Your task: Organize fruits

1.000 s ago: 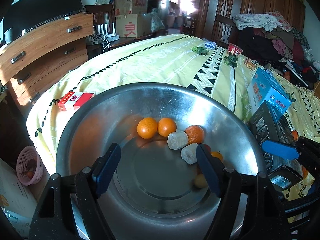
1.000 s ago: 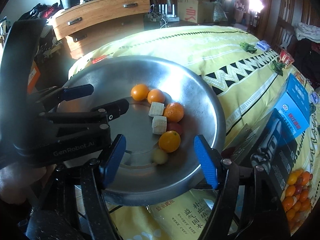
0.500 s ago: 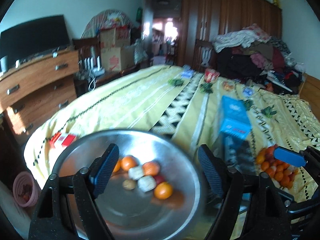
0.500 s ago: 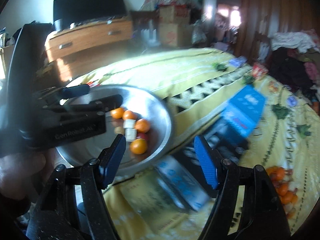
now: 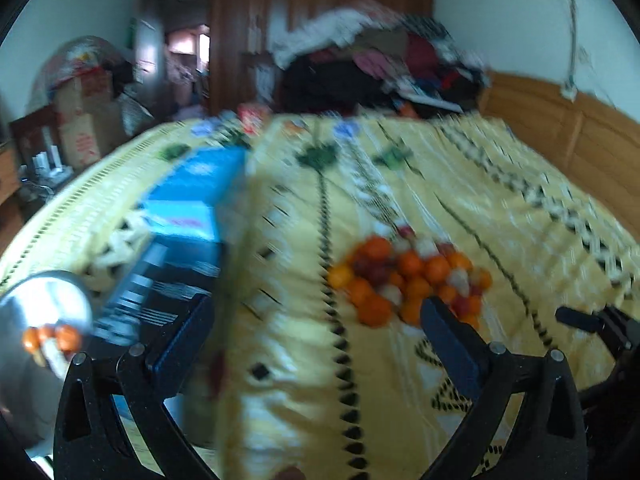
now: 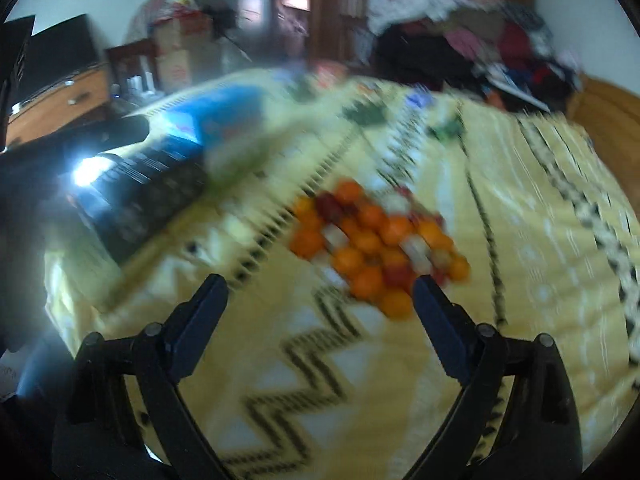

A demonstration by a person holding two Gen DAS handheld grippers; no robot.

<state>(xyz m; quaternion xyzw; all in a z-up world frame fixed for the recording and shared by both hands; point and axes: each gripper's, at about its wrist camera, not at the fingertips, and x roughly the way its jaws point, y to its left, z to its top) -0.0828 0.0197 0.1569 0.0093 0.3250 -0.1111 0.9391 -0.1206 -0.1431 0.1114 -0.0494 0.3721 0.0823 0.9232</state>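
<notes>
You had a few oranges in the steel bowl [image 5: 44,304] at lower left, while most fruit lay piled [image 5: 408,276] mid-frame on the bedspread [image 5: 500,216], with your left gripper [image 5: 316,344] and right gripper [image 6: 320,320] both opening, empty.

bed [image 5: 500,208], yellow patterned cover | on it: fruit pile [image 5: 408,276], blue box [image 5: 188,204], steel bowl [image 5: 44,300]
</notes>
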